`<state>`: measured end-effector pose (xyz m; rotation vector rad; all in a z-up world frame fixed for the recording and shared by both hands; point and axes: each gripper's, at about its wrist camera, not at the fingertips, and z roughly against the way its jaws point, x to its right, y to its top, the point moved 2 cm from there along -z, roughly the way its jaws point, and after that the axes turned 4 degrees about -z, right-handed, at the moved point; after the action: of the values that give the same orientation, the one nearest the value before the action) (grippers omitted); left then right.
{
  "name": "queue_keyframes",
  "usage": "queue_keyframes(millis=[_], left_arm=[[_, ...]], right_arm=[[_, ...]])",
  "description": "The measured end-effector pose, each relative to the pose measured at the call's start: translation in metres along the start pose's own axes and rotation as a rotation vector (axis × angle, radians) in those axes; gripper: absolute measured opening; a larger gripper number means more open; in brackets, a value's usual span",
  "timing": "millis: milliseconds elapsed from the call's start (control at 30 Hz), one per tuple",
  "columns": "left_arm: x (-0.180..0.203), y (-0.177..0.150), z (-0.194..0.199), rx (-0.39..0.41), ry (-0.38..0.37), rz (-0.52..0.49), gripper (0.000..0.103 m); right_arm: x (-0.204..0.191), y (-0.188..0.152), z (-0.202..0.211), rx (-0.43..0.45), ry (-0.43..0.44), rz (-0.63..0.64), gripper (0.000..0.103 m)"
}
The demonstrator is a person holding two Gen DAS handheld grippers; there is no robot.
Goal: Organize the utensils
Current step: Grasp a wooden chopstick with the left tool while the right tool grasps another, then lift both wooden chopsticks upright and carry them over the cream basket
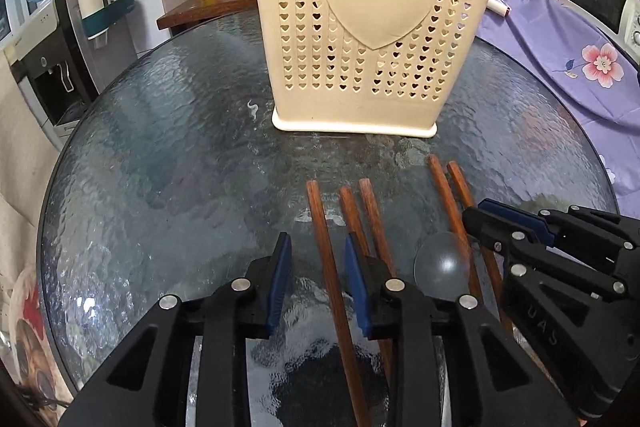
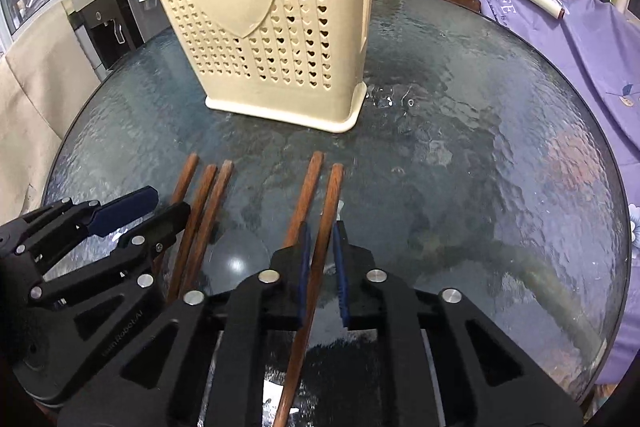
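Nearest you, your right gripper point(image 2: 320, 259) has its jaws clenched on one wooden chopstick point(image 2: 326, 227), the right-hand stick of a pair; its partner point(image 2: 306, 195) lies just outside the left jaw, touching or nearly touching its outer face. The gripped stick runs back under the gripper toward you and forward past the jaws.

Your left gripper point(image 1: 318, 267) stands with its jaws partly apart and one chopstick point(image 1: 320, 223) lying between them, closer to the right jaw. The pads do not visibly press on it, so I judge it is not yet grasped. Two more chopsticks point(image 1: 368, 215) lie just right of that right jaw, and one passes under it.

All five sticks lie roughly parallel on the glass surface point(image 1: 160, 147), their far ends pointing beyond the jaws toward the cream utensil holder point(image 1: 360, 27). It stands upright, farther out than every stick, a little left of your right jaws and a little right of your left ones.

The step in hand looks like the pick-up, one stick per gripper. Next, I judge, you need the left jaws squeezed onto their stick, then both lifted clear of the neighbours, tipped upright and lowered through the holder's open top. Watch that the partner stick does not drag along with the right one.
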<state>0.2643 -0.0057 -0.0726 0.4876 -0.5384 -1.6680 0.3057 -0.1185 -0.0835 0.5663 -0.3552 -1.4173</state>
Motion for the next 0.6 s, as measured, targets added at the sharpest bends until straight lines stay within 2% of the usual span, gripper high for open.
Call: queue_keyframes(millis=[267, 400, 600], left_arm=[[-0.007, 0.004, -0.002, 0.001, 0.004, 0.018, 0.01], [-0.012, 0.004, -0.003, 0.004, -0.004, 0.033, 0.009], [-0.019, 0.008, -0.007, 0.013, -0.028, 0.062, 0.007]], right_arm=[[-0.001, 0.004, -0.002, 0.006, 0.011, 0.005, 0.008], [0.002, 0.006, -0.003, 0.006, 0.027, -0.008, 0.007], [0.01, 0.007, 0.003, 0.025, 0.097, -0.043, 0.007]])
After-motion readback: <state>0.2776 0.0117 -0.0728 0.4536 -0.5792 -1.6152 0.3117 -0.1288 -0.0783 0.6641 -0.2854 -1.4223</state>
